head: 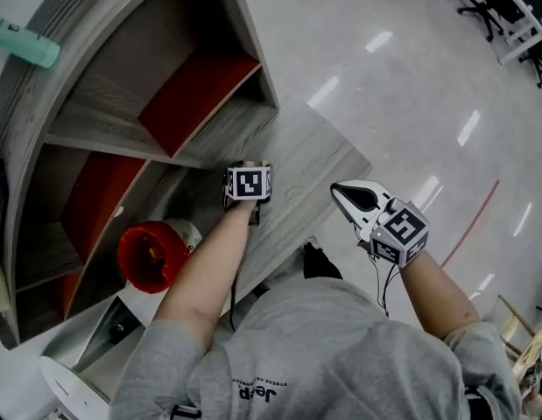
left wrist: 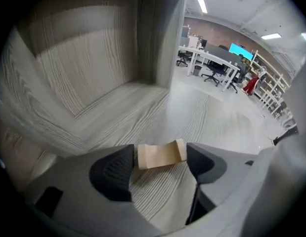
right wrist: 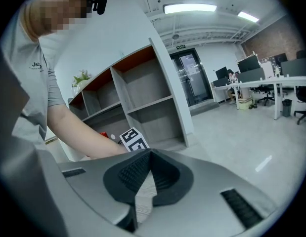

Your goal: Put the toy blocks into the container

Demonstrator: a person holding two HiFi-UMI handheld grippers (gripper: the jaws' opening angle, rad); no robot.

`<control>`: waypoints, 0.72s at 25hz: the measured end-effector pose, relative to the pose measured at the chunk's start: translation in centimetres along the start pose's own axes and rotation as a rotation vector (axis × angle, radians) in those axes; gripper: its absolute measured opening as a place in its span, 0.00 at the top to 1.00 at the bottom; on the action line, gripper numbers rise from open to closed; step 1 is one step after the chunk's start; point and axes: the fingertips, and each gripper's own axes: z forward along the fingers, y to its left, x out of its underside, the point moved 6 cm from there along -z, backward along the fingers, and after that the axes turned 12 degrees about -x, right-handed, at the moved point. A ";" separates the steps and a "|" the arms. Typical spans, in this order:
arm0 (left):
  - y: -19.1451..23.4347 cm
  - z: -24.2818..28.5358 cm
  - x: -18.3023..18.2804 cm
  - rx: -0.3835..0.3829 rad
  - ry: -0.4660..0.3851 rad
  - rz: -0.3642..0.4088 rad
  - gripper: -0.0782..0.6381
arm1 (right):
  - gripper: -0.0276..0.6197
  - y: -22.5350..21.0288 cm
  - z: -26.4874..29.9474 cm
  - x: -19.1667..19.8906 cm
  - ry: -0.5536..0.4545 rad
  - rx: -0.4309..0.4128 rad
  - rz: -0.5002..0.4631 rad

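on the shelf [head: 292, 160] ledge, a tan block [left wrist: 160, 155] lies between the left gripper's [left wrist: 158, 169] jaws, spread wide either side of it. right gripper [right wrist: 148, 158] alongside, jaws closed, empty. red container [head: 165, 234] sits lower, well apart.

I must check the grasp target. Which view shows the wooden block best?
The left gripper view: the wooden block lies on the shelf board between the open jaws. In the head view the left gripper covers it; the right gripper view misses it.
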 end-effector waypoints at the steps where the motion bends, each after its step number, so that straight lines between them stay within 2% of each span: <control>1: 0.0 0.2 0.3 -0.004 0.017 0.000 0.39 | 0.92 -0.1 -0.1 0.1 -0.001 0.004 0.004; 5: -0.2 0.5 0.9 0.035 0.023 0.024 0.43 | 0.92 0.1 0.3 0.8 0.002 0.013 0.008; 8: -0.7 -1.6 0.9 0.074 -0.007 0.037 0.44 | 0.92 0.7 0.8 0.2 0.011 0.007 0.000; 13: -0.9 -10.2 -0.1 0.186 -0.140 0.005 0.44 | 0.92 2.9 3.0 -2.7 0.005 -0.066 -0.062; 16: 1.4 -16.6 -0.1 0.190 -0.237 -0.009 0.44 | 0.92 5.4 5.7 -5.0 0.000 -0.149 -0.126; 18: 4.0 -20.4 1.2 0.179 -0.283 -0.006 0.44 | 0.92 8.1 8.3 -5.8 0.005 -0.202 -0.157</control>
